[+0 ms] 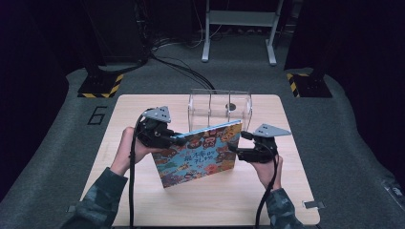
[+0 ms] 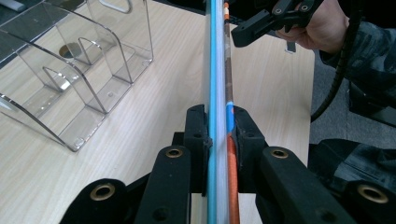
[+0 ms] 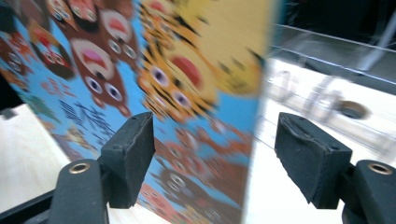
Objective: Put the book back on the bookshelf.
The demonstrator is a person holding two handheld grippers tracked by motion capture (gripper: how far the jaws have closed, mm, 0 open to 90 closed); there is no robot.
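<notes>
On the table: we stand a picture book (image 1: 198,152) on its lower edge on the pale wooden table (image 1: 286,200), tilted, just in front of the clear acrylic rack (image 1: 219,107).
Left gripper (image 1: 179,140): our jaws are pressed onto the book's edge, one pad on each side, as the left gripper view shows (image 2: 218,135).
Right gripper (image 1: 235,149): our jaws stand spread around the book's far edge; in the right gripper view (image 3: 210,158) the cover passes between the pads, and the right-hand pad stays clear of it.
Book's place: held between our two hands, near the rack's slots and not yet in one.
Risk: with one firm pinch only, we judge the book could swing or slip on its bottom corner.
Cause: a lift before the right pads close, or a grip too near the edge.
Second risk: the book could knock the light rack and push it back.
</notes>
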